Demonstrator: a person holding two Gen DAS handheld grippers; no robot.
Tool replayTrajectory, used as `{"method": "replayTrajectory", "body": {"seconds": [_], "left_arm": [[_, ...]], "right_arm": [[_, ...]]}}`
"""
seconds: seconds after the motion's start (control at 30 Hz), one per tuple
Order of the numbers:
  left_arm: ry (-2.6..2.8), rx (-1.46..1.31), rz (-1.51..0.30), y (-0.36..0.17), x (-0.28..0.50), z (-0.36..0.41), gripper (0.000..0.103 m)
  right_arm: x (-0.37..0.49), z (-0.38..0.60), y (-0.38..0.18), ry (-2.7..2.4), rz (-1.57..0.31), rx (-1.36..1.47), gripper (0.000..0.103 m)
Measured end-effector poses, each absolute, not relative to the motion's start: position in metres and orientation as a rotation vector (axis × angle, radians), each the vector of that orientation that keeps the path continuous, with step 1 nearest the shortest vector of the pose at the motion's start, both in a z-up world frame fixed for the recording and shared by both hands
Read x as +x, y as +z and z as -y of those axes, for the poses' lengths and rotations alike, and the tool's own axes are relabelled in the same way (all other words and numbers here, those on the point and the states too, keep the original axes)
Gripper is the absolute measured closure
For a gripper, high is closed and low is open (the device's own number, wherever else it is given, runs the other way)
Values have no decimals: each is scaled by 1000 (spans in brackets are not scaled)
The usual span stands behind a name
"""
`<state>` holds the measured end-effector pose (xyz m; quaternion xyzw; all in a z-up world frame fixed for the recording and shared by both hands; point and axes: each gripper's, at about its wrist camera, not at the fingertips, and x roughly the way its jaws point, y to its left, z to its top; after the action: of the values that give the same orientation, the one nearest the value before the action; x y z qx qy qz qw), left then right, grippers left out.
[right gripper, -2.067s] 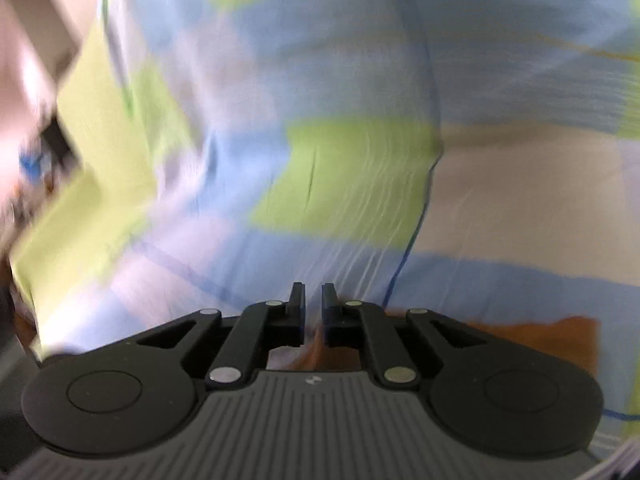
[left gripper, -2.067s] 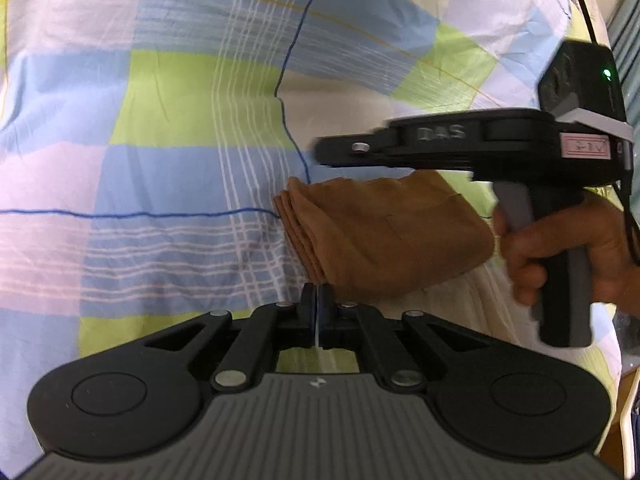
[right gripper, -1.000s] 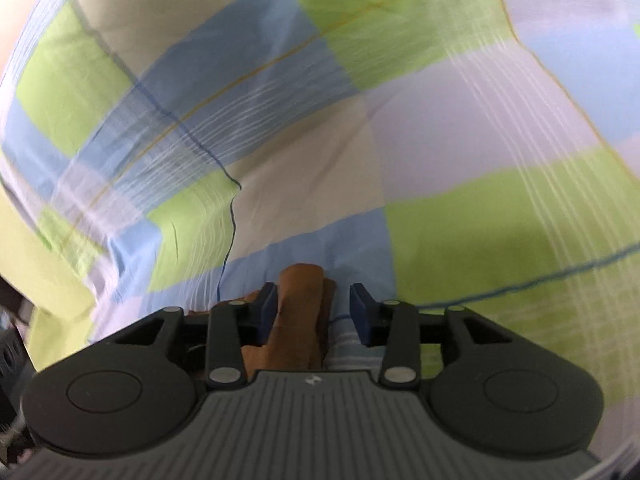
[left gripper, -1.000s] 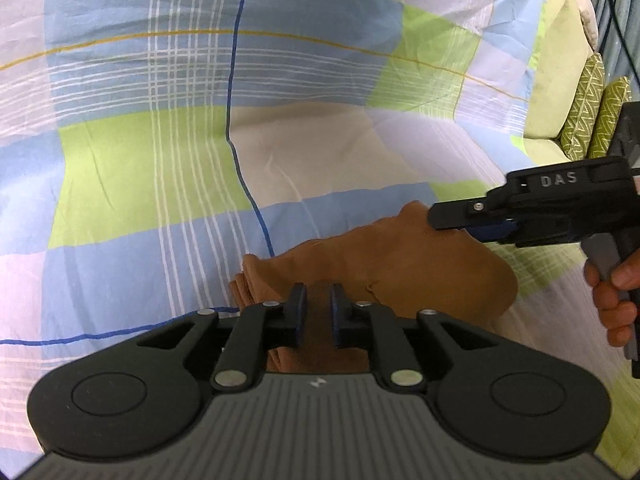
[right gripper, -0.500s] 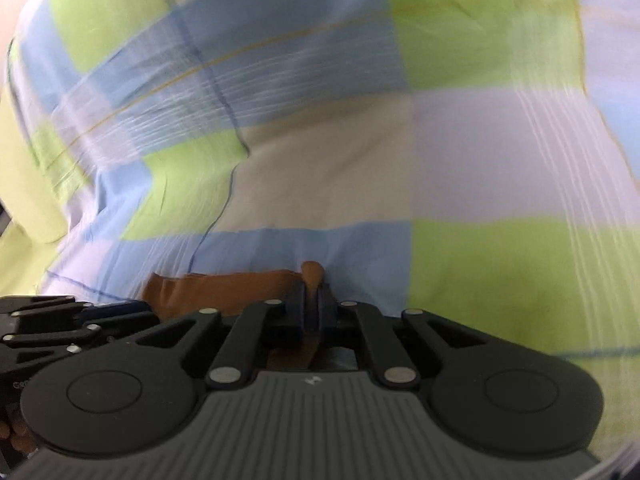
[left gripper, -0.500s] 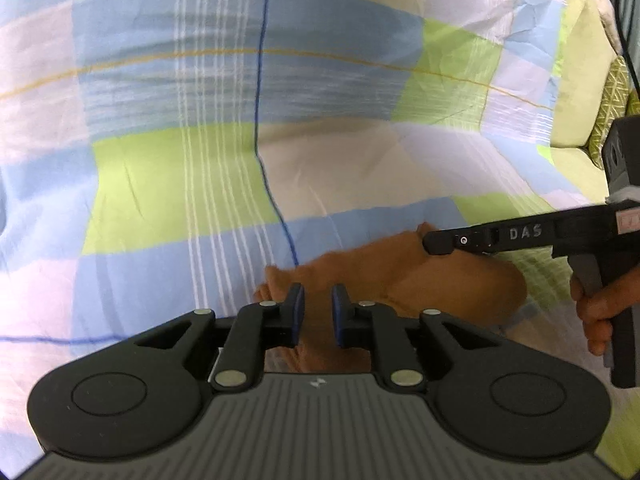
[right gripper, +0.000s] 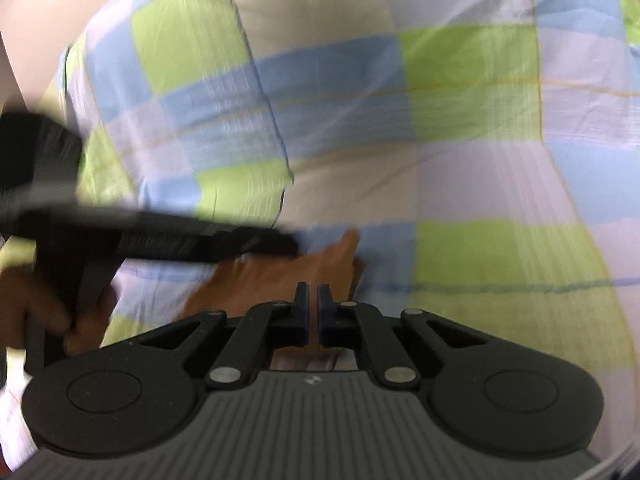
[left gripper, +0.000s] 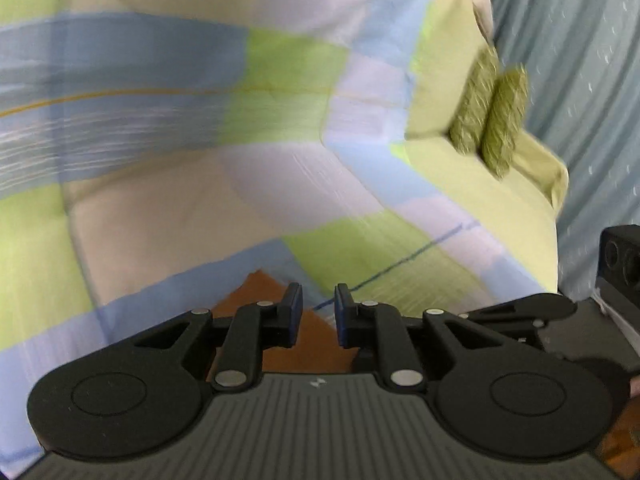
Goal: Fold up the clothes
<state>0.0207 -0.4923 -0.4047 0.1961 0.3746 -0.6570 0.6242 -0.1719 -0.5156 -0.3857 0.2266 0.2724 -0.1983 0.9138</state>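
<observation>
The brown garment (right gripper: 276, 276) lies folded on the checked bedsheet (right gripper: 460, 168); your right hand-held gripper (right gripper: 313, 300) pinches its edge, your left hand-held gripper (left gripper: 316, 304) gapes narrowly above it.

I see a checked bedsheet (left gripper: 280, 184) in lime green, pale blue, lilac and cream, crossed by thin dark blue and orange lines. The folded cloth (right gripper: 272, 276) on it is plain rust brown. Both my grippers are black with grey ribbed bodies. Two pillows (left gripper: 486, 118) are olive green; the curtain (left gripper: 580, 80) is grey-blue.
</observation>
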Motion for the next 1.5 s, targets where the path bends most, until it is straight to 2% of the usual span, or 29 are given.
{"method": "replayTrajectory", "body": {"seconds": [0.07,0.13,0.3,0.4,0.47,0.53,0.63,0.8,0.93,1.03,1.2,1.3,1.5], "left_arm": [[-1479,469,-896,-422,27,499,75],[-1471,433,-928,-424,33,500,75],[-1451,474,-901,-416,28,505,75],[-1433,459,-924,-417,28,506,75],[-1417,460,-921,-416,27,504,75],[-1403,457,-917,-415,26,501,74],[-1374,433,-909,-404,29,490,79],[-1328,376,-882,-376,32,445,78],[-1290,404,-907,-388,22,422,77],[-1244,441,-892,-405,18,418,76],[-1218,395,-847,-393,17,409,76],[-1200,387,-816,-387,19,408,69],[-1073,415,-924,-404,37,413,68]], "right_arm": [[-167,522,-408,-437,-585,503,100],[-166,527,-415,-444,-571,529,101],[-181,532,-391,-478,-504,548,100],[-180,526,-391,-465,-518,552,100],[-168,521,-412,-449,-629,539,99],[-168,520,-408,-448,-616,524,99],[-168,518,-401,-447,-597,503,99],[-169,516,-389,-446,-565,467,99],[-164,513,-385,-430,-547,437,99],[-146,512,-400,-417,-607,397,99],[-142,514,-392,-404,-609,375,98],[-141,517,-378,-393,-554,324,98],[-114,539,-408,-400,-627,362,97]]}}
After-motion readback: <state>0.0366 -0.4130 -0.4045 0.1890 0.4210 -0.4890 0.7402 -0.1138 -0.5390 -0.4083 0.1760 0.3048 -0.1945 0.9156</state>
